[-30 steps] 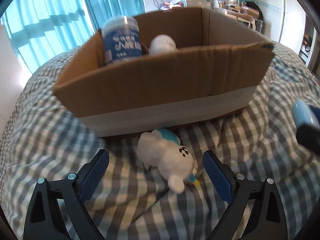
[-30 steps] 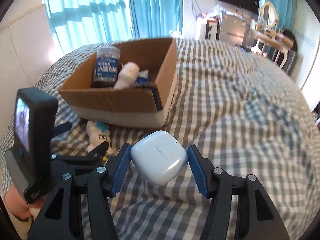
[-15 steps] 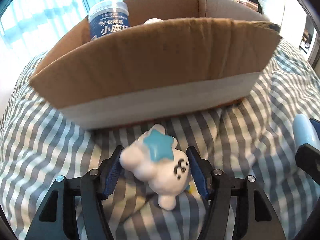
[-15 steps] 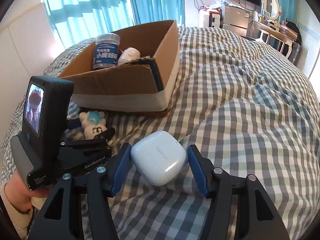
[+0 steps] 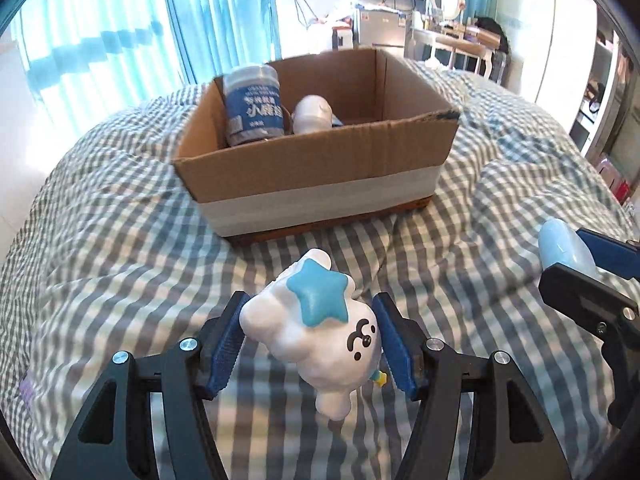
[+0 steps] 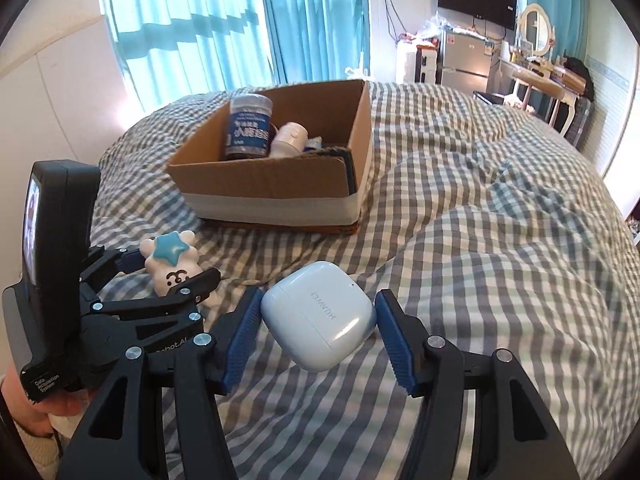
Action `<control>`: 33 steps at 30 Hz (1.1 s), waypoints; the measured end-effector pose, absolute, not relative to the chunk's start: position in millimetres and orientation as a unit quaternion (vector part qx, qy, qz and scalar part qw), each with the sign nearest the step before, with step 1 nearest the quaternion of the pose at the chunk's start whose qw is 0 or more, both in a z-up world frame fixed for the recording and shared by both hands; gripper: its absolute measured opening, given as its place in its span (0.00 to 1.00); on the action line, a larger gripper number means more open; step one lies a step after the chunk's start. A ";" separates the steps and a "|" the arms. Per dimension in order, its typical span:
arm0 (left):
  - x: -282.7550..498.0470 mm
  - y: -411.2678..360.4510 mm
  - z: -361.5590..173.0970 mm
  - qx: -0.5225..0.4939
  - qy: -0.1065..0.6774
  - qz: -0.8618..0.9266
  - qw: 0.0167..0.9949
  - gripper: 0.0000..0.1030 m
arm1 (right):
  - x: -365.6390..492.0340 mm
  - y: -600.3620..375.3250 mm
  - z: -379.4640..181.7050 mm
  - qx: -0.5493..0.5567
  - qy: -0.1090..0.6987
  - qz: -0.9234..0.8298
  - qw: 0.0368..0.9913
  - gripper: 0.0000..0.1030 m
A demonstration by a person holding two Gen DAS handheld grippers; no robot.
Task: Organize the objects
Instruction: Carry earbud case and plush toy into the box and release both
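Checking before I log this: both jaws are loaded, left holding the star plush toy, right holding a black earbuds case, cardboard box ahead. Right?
One slip: the earbuds case in the right gripper is pale blue-white, not black, per the right wrist view. The left gripper does hold the star plush toy, cardboard box ahead.

Bedroom (checked bedspread (image 6: 500, 184), curtains (image 6: 208, 20))

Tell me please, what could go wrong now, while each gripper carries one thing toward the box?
The toy hangs tilted in the left gripper, held by its round body, so it might slip out. The earbud case in the right gripper is smooth and pinched at its corners; it may twist loose. The cardboard box sits on a soft quilt and could tip if bumped.
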State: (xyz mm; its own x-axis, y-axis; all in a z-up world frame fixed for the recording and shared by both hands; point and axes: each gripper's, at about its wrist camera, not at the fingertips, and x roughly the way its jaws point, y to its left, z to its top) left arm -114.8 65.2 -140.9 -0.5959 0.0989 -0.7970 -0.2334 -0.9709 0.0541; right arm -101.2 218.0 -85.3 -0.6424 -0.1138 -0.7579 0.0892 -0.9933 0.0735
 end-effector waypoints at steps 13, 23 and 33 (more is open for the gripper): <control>-73.1 41.3 -87.0 -0.383 0.061 0.917 0.090 0.63 | -55.1 191.2 -40.9 0.375 0.014 -0.925 0.055 0.56; -67.8 30.1 -33.5 -0.326 0.063 0.940 0.081 0.63 | -52.6 174.0 -0.1 0.340 0.041 -0.937 0.068 0.56; -128.6 27.2 5.0 -0.302 0.058 0.949 0.074 0.63 | -102.2 177.5 42.7 0.304 0.061 -0.949 0.061 0.56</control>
